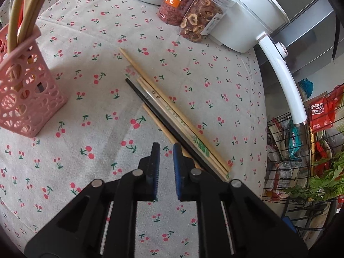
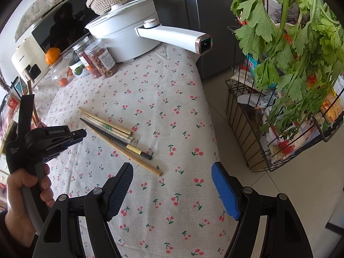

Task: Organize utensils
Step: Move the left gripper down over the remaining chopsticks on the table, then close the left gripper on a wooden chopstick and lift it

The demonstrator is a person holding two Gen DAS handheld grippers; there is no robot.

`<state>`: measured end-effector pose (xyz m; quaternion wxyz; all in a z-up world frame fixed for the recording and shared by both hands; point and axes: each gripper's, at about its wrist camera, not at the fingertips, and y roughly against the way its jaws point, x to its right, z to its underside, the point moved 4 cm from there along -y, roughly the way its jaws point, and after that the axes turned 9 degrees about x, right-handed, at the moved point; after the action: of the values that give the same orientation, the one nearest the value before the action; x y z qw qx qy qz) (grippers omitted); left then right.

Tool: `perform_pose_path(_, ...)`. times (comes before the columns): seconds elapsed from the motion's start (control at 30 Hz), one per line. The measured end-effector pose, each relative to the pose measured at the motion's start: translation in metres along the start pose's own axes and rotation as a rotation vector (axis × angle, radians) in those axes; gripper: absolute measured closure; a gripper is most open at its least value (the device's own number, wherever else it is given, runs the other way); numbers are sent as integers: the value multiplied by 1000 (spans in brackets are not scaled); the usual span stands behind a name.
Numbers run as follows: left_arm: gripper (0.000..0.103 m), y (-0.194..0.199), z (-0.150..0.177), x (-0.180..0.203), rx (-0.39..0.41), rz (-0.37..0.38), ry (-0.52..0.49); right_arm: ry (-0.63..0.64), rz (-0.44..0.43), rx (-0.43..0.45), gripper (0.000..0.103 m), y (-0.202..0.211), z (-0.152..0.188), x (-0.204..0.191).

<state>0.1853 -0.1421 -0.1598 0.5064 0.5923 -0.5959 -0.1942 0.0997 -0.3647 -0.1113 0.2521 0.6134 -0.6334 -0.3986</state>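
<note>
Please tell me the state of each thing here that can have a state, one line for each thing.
Chopsticks: lying loose on the tablecloth, not held.
Pink holder: upright, some utensils already in it.
White pot: lid on.
Two jars: capped.
Left hand-held gripper: nearly closed, empty.
Right hand-held gripper: open, empty.

Tablecloth (image 1: 103,99): beige, red cherry print; utensil holder (image 1: 28,99): pink; pot (image 2: 126,34): white; chopsticks (image 2: 120,135): tan, one black

Left claw (image 1: 166,148): black linkage arms, silver pivot pins, blue ribbed pads; right claw (image 2: 172,172) likewise, white lettering.
</note>
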Motion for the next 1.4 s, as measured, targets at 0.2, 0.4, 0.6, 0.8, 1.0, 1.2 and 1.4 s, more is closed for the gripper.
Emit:
perform_pose_path(0.2, 89, -14, 1, 15, 10, -35, -41, -9, 1, -12, 27, -6, 0, 1)
perform_pose_path(0.4, 89, -25, 3, 22, 13, -97, -56, -10, 9, -14, 26, -8, 0, 3)
perform_pose_path(0.6, 88, -31, -6, 19, -9, -177, -47, -14, 20, -22, 26, -11, 1, 5)
perform_pose_path(0.8, 92, -32, -8, 21, -35, -207, -158, -2, 24, -24, 26, -13, 0, 1)
perform_pose_path(1.0, 98, -12, -4, 6, -46, -151, -244, 8, 27, -25, 26, -14, -2, -4)
perform_pose_path(1.2, 98, 43, 7, -7, -8, -60, -407, 23, 2, -30, 26, -18, -5, -19)
perform_pose_path(1.4, 98, 106, 14, -19, 54, 38, -513, 65, -31, -38, 27, -27, -7, -47)
